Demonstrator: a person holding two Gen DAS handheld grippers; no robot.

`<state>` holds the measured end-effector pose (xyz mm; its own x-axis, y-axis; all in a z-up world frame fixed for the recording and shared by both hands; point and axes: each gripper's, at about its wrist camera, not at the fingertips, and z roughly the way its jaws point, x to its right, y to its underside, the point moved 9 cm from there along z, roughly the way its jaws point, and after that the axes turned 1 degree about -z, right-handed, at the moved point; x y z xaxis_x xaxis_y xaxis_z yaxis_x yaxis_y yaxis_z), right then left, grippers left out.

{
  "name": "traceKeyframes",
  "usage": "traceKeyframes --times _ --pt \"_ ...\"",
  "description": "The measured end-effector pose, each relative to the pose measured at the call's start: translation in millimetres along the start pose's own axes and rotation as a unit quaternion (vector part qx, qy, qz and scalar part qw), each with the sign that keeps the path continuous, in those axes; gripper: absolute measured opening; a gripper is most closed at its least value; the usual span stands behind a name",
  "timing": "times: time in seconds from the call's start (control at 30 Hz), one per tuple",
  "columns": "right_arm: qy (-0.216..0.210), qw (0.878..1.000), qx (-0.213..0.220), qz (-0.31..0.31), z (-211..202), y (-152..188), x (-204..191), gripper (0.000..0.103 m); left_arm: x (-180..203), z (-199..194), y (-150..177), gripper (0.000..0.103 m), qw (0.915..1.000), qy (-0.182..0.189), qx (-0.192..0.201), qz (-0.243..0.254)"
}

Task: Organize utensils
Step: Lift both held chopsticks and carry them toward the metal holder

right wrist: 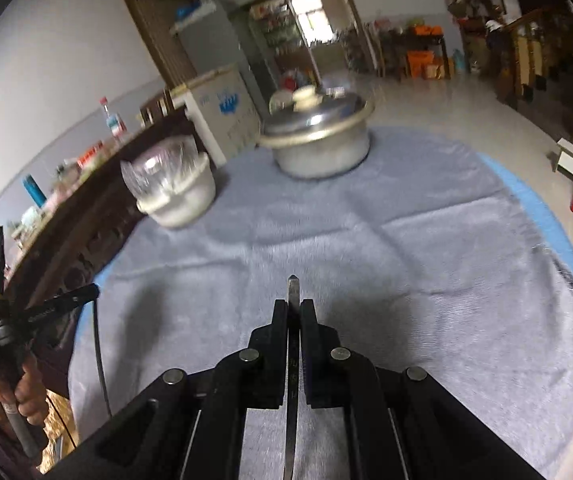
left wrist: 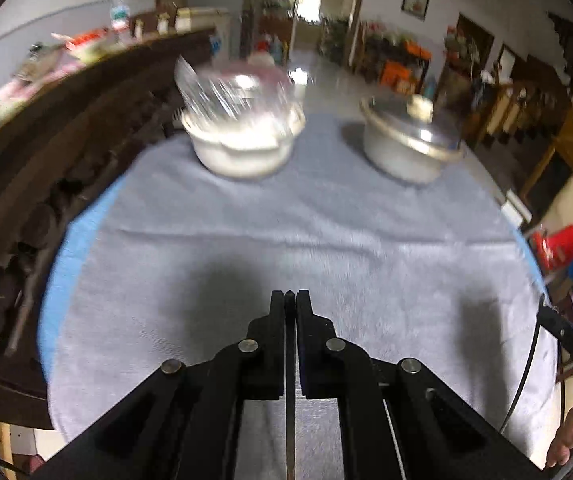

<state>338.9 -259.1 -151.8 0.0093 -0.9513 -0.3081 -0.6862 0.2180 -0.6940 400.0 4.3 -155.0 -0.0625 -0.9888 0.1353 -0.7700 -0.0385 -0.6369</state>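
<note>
My left gripper (left wrist: 290,294) hangs over the grey cloth (left wrist: 286,240), shut on a thin metal utensil (left wrist: 290,432) seen edge-on. The utensil runs back between the pads toward the camera. My right gripper (right wrist: 294,304) is likewise above the cloth and shut on a flat metal utensil handle (right wrist: 293,286). The handle's rounded tip pokes out just past the fingertips, and stamped marks show lower down. What kind of utensil each one is stays hidden.
A white pot (left wrist: 242,148) with crinkled clear plastic on top and a lidded metal pot (left wrist: 410,148) stand at the far side of the round table. A dark wooden sideboard (left wrist: 66,152) borders the left. A person's hand (right wrist: 10,396) grips the other tool's handle.
</note>
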Motion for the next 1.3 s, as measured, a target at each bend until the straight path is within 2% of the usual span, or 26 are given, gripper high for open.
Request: traceKeyframes --times 0.2,0.47,0.67,1.07,1.3 --pt "0.003 0.998 0.061 0.014 -53 -3 3 0.007 -16 -51 -10 0.005 0.9984 0.006 0.052 -0.022" --pt "0.009 0.992 0.123 0.014 -117 3 -4 0.007 -12 -114 -1 0.005 0.9942 0.034 0.099 -0.029" --pt "0.009 0.988 0.155 0.006 -151 12 -15 0.007 -10 -154 11 0.005 0.9896 0.052 0.129 -0.035" --pt "0.003 0.984 0.175 0.0 -184 21 -27 0.007 -11 -186 20 0.005 0.9861 0.059 0.152 -0.035" --pt "0.008 0.981 0.192 -0.014 -198 20 -34 0.007 -4 -196 27 0.005 0.986 0.043 0.16 -0.018"
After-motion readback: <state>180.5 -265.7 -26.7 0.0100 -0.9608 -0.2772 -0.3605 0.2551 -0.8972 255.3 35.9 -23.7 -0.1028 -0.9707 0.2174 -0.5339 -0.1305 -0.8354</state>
